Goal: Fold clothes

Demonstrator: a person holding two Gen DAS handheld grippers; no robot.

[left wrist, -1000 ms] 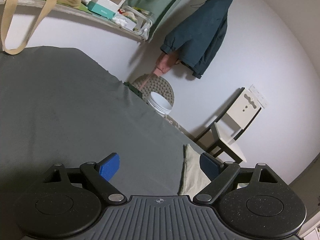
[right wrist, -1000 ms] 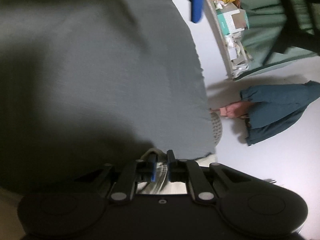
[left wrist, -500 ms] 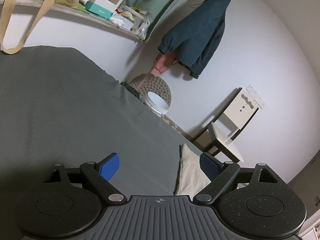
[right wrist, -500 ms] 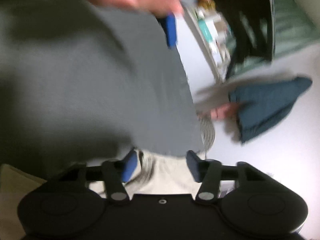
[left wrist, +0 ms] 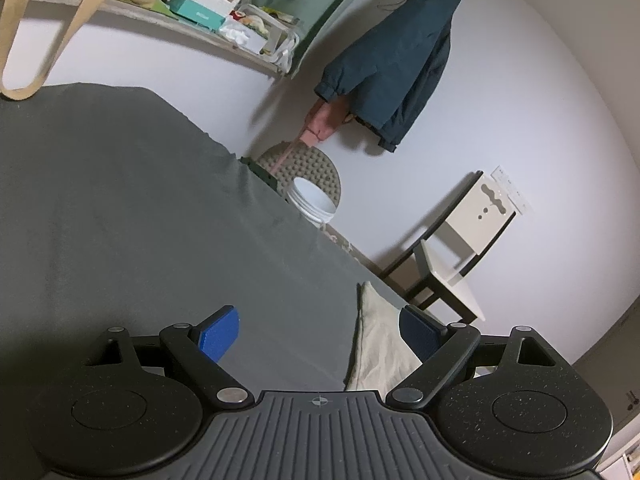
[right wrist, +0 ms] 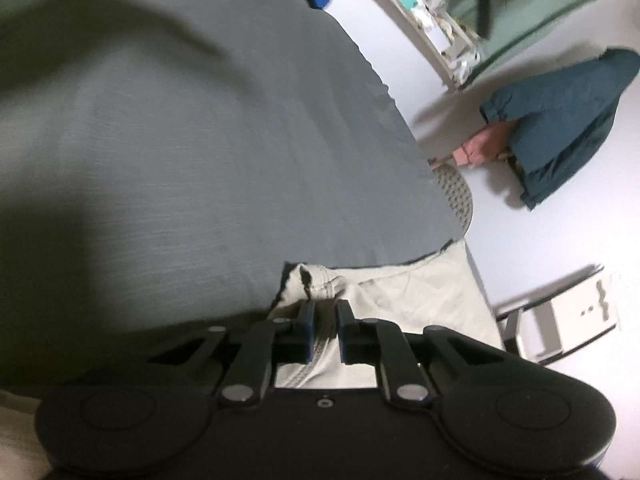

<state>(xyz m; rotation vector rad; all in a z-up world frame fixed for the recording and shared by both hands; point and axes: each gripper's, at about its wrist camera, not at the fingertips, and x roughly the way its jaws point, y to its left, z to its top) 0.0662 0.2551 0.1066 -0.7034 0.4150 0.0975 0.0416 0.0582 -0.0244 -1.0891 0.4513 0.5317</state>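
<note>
Only in the right wrist view: right gripper [right wrist: 323,330] clamped on beige garment [right wrist: 404,292]. Left gripper [left wrist: 318,332] agape, garment beside its right finger.

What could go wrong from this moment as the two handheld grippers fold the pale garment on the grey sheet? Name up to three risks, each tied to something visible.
1. The right gripper pinches only a thick seam of the pale garment; it may slip out when pulled.
2. The left gripper is open and holds nothing, so the cloth may drag and bunch.
3. The garment lies at the edge of the grey sheet and could slide off.
</note>
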